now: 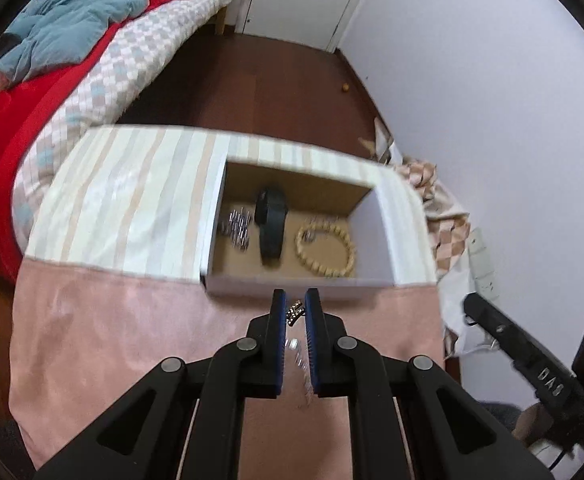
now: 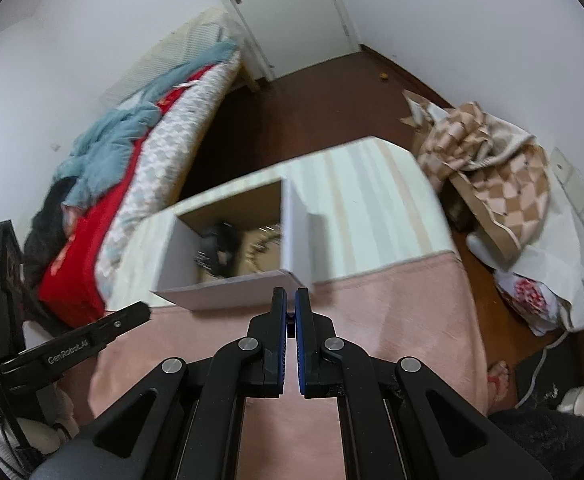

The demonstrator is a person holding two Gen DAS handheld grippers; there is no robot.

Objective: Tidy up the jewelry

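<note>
1. Pink cloth [image 1: 132, 320] covers the bench; an open cardboard box [image 1: 292, 280] sits at its far side, just ahead of both grippers.
2. The left gripper [image 1: 295, 312] has its jaws nearly closed on a small metallic chain piece [image 1: 294, 313], with a beaded strand trailing down between the pads. Risk: the grip is on one end only, so the loose tail could snag on the box's near wall or slip free onto the cloth.
3. The right gripper [image 2: 290, 312] has its jaws almost shut on a small dark item, too hidden to name.
4. The box already holds a black watch [image 1: 270, 228], a wooden bead bracelet [image 1: 327, 250] and silver pieces [image 1: 236, 228]. Risk: a careless drop would likely tangle the chain with the bracelet.
5. Both views are blurred, so a mistimed release is plausible.
</note>
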